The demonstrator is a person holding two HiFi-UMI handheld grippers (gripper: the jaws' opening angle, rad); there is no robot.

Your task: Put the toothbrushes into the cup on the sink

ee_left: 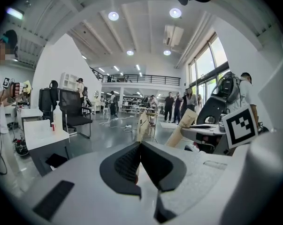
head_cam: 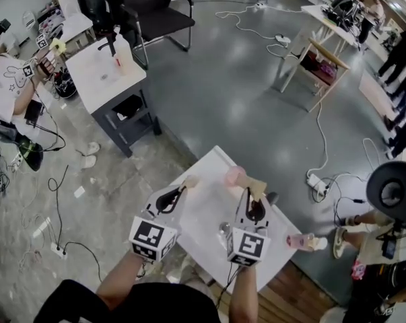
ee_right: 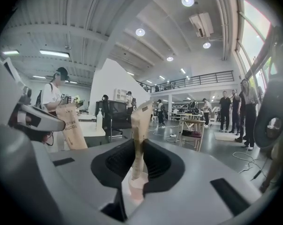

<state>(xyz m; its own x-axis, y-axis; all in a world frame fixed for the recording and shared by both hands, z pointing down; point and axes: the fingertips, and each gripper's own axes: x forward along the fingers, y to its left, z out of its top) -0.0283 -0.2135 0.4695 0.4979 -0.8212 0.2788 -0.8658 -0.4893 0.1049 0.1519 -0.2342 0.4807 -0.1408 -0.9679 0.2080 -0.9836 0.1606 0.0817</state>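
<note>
**Both grippers carry a paper-wrapped toothbrush toward the cup**

The left gripper (head_cam: 183, 188) has its jaws pressed together on the left toothbrush (ee_left: 142, 124), a thin tan paper sleeve seen nearly edge-on, rising past the jaw tips. The right gripper (head_cam: 254, 197) is clamped on the right toothbrush (ee_right: 141, 125), also in a tan sleeve. It stands upright between the pads, with most of its length sticking out beyond them. Something pinkish shows low in the gap between those jaws; what it is cannot be told.

Both are held above the white counter (head_cam: 206, 217). What looks like the pink cup (head_cam: 235, 175) stands on the counter's far side, just beyond the tip of the right toothbrush and to the right of the left one.

These packets are probably very light, with a stiff, slim handle inside a soft sleeve. The paper may crumple, or slide along the handle under a loose hold. A firm pinch across the flat faces, low on the sleeve as the right gripper has it, should leave a long free end to lead into the cup. The cup looks light too, so a sideways nudge on its rim could tip it.
</note>
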